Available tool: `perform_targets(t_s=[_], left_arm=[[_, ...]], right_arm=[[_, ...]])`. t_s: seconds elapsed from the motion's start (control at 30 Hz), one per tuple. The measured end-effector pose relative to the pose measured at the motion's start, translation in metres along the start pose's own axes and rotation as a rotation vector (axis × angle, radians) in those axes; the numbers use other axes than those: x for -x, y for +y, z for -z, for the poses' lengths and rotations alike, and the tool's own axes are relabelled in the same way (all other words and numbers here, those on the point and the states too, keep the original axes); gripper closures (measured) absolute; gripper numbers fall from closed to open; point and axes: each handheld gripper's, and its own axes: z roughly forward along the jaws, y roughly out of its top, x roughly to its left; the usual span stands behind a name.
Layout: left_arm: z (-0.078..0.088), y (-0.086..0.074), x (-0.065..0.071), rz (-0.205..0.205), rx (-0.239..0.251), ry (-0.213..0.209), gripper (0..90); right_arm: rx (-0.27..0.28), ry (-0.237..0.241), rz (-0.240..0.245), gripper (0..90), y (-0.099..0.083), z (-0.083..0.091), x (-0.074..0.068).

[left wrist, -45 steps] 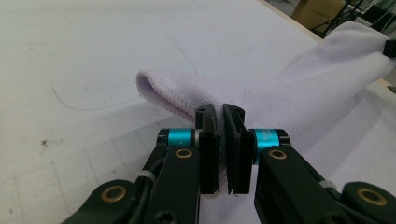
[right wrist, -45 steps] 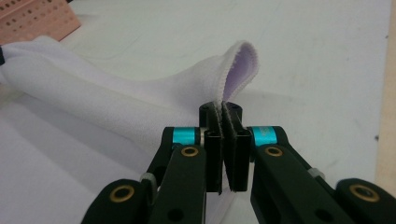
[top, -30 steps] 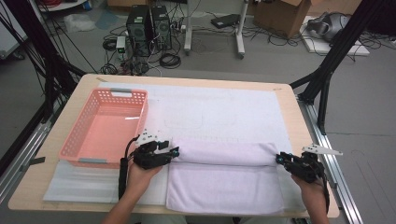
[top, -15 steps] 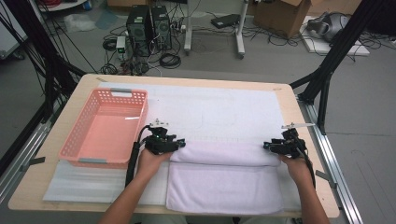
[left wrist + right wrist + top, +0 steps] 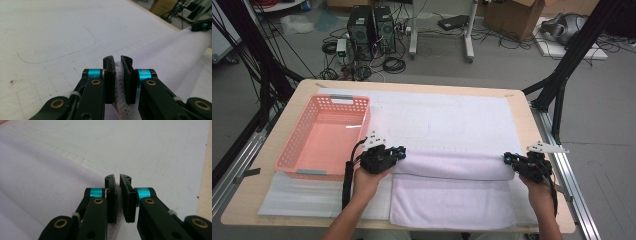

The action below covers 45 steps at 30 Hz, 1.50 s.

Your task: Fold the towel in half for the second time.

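Towel (image 5: 452, 187) was what we had in hand: a white terry one, lying on the near half of the table (image 5: 277, 207) over a white mat (image 5: 452, 117), its far edge doubled back toward us into a soft, rounded fold (image 5: 447, 166) that ran from one gripper to the other. We held that fold at both ends. Our left gripper (image 5: 399, 152) had just been closing and was pinching the cloth at the left end, a ridge of pile squeezed between its black pads (image 5: 109, 82); our right gripper (image 5: 508, 159) had likewise been closing and gripped the right end, cloth showing between its pads (image 5: 111, 202). We judged the towel light, limp and not slippery, so it would sag between two grips. The corners of the fold seemed the right hold, taking both layers. A pink plastic basket (image 5: 292, 157) stood empty just to the left.
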Motion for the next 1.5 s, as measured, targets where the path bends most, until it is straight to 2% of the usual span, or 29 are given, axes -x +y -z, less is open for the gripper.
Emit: perform_targets(t_s=[0.13,0.23,0.3,0.43,0.53,0.6,0.7,0.77,0.83,0.97,1.03,1.13,1.2,1.27,1.33,1.4,1.5], left_arm=[[0.015,-0.013,0.007,0.0,0.008,-0.02,81.5],[0.023,-0.022,0.013,0.002,0.013,-0.034,80.9],[0.027,-0.03,0.015,-0.007,0.014,-0.029,80.2],[0.031,-0.047,0.018,0.018,-0.018,-0.036,79.0],[0.034,-0.053,0.018,0.032,-0.041,-0.037,74.1],[0.038,-0.053,0.018,0.044,-0.018,-0.024,66.5],[0.043,-0.051,0.018,0.04,0.004,0.014,53.8],[0.045,-0.05,0.017,0.029,0.007,0.04,48.8],[0.046,-0.047,0.014,0.031,0.012,0.044,45.6],[0.04,-0.043,0.009,0.048,0.015,0.021,44.4],[0.035,-0.043,0.009,0.046,0.0,0.014,45.0],[0.029,-0.045,0.009,0.04,-0.027,0.01,46.0],[0.029,-0.044,0.007,0.032,-0.032,0.02,46.0],[0.029,-0.041,0.005,0.042,-0.015,0.029,45.3],[0.028,-0.038,0.002,0.045,-0.01,0.046,44.1],[0.024,-0.035,-0.001,0.058,-0.009,0.056,40.6],[0.014,-0.031,-0.005,0.061,-0.043,0.055,38.8]], right_arm=[[0.042,0.008,0.007,84.0,-0.012,0.019,-0.011],[0.047,0.013,0.01,84.0,-0.023,0.028,-0.019],[0.032,0.011,0.014,83.8,-0.031,0.032,-0.025],[-0.004,0.015,0.024,83.1,-0.043,0.037,-0.03],[-0.051,0.036,0.032,79.7,-0.05,0.037,-0.032],[-0.059,0.026,0.025,72.2,-0.055,0.038,-0.032],[-0.007,0.011,-0.007,65.8,-0.053,0.045,-0.032],[0.02,-0.003,0.008,65.6,-0.048,0.048,-0.034],[0.018,-0.01,0.032,65.6,-0.045,0.047,-0.037],[-0.002,-0.006,0.05,65.3,-0.042,0.031,-0.04],[-0.032,0.008,0.056,65.5,-0.042,0.018,-0.041],[-0.097,-0.003,0.089,66.7,-0.046,0.004,-0.039],[-0.103,0.012,0.082,69.0,-0.047,0.007,-0.037],[-0.137,0.025,0.081,69.9,-0.046,0.012,-0.035],[-0.126,0.028,0.073,68.9,-0.046,0.02,-0.035],[-0.077,0.031,0.043,65.6,-0.044,0.026,-0.032],[-0.038,0.008,0.009,59.5,-0.04,0.027,-0.026]])
